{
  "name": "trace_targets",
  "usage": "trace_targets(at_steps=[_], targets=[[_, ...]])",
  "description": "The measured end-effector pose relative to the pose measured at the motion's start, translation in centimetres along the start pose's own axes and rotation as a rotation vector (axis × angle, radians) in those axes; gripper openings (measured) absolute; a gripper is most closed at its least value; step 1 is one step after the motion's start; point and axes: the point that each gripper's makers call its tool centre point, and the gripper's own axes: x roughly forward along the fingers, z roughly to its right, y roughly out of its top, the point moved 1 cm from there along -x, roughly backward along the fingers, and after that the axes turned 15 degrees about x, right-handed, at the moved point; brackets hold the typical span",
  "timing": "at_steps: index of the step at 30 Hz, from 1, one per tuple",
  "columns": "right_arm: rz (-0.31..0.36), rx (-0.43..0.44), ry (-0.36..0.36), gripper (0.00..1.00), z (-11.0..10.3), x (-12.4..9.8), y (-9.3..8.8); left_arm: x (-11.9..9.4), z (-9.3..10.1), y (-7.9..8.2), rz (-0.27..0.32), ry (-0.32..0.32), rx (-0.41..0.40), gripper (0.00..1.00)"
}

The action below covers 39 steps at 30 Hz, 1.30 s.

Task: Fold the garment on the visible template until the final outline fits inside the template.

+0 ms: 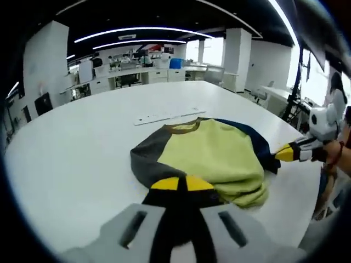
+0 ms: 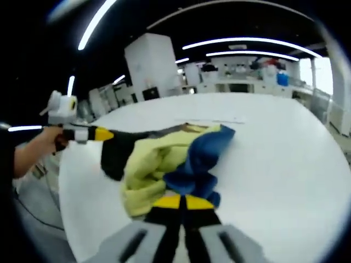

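Yellow-green garment (image 1: 211, 156) with grey and blue sleeves on the white surface (image 1: 77, 159), left tongs (image 1: 181, 183) clamped on its grey near edge, right tongs (image 2: 182, 202) clamped on the blue sleeve (image 2: 202, 159), pale template strip (image 1: 169, 116) just beyond the collar

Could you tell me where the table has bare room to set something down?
Bare table lies beside the garment's grey sleeve, and beyond the white strip. In the right gripper view, open surface lies past the blue sleeve. Both grippers crowd the garment's edges.
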Motion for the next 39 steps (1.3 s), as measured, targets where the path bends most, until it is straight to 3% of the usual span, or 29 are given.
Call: trace_targets(at_steps=[6,13,19,22,27,33,39], targets=[[0.007,0.010,-0.008,0.00,0.4,-0.1,0.2,2.3,2.2,-0.5,-0.028,-0.046,-0.021,0.00],[0.007,0.019,-0.013,0.00,0.7,-0.1,0.3,4.2,3.4,-2.0,-0.064,-0.075,-0.031,0.01],[0.005,0.024,-0.009,0.00,0.7,0.0,0.4,4.9,4.5,-2.8,-0.084,-0.099,0.015,0.05],[0.011,0.023,-0.008,0.00,0.8,-0.1,0.7,4.6,4.9,-2.5,-0.062,-0.113,0.046,0.10],[0.017,0.017,-0.007,0.00,0.8,-0.4,1.1,3.1,5.0,-0.9,0.013,-0.135,0.109,0.30],[0.029,0.014,-0.007,0.00,0.8,-1.0,2.0,0.4,3.1,-0.3,0.049,-0.114,0.114,0.36],[0.038,0.029,-0.014,0.00,0.9,-1.6,2.8,-1.3,-1.8,-1.4,0.033,0.006,0.047,0.20]])
